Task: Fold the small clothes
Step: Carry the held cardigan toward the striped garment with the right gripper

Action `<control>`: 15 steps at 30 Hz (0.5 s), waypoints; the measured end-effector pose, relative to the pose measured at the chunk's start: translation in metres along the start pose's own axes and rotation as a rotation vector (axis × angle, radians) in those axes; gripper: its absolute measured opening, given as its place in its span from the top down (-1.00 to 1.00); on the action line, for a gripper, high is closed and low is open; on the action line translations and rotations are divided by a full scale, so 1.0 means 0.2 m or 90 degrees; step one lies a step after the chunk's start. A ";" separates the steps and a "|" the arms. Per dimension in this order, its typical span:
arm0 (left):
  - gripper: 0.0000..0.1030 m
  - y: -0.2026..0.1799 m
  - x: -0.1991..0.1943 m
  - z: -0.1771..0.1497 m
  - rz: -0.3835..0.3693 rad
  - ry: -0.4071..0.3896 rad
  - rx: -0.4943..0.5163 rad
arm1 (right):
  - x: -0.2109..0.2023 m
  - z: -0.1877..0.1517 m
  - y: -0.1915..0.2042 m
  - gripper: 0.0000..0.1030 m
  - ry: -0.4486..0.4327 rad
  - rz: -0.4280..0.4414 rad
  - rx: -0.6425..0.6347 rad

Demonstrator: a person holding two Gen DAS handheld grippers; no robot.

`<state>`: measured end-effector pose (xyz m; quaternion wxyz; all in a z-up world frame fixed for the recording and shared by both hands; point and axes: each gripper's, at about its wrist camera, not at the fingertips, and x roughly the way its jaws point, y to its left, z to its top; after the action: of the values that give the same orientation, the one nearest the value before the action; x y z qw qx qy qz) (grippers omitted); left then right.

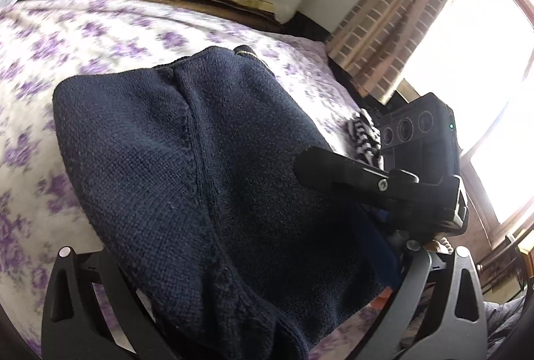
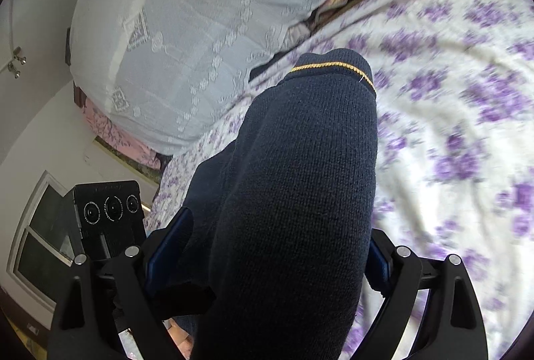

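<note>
One navy sweater (image 1: 200, 166) on floral sheet (image 1: 50, 66), left claw (image 1: 253, 310) and right claw (image 2: 267, 260) both clamping it, gold-trimmed cuff (image 2: 333, 66) at 12 o'clock in right view only

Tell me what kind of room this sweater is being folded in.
Most likely a bedroom in a home. The navy sweater lies on a bed sheet with purple flowers, a white lace cover drapes something bulky at the far edge, and a checked curtain hangs by a bright window.
</note>
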<state>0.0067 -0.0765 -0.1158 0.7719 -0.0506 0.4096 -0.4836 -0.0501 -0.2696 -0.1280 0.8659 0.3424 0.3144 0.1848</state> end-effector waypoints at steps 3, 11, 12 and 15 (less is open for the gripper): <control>-0.91 -0.13 0.06 0.04 -0.008 0.010 0.026 | -0.13 0.02 -0.03 -0.78 -0.025 -0.007 0.004; -0.91 -0.52 0.31 0.19 -0.052 0.047 0.101 | -0.53 0.10 -0.18 -0.78 -0.102 -0.049 0.019; -0.91 -0.56 0.33 0.20 -0.059 0.050 0.109 | -0.60 0.11 -0.20 -0.78 -0.117 -0.055 0.022; -0.91 -0.73 0.46 0.27 -0.087 0.063 0.138 | -0.79 0.14 -0.26 -0.78 -0.158 -0.076 0.030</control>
<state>-0.0404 -0.2421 -0.0640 0.7170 0.0292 0.3880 -0.5784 -0.1425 -0.4045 -0.0833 0.8993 0.3634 0.2290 0.0823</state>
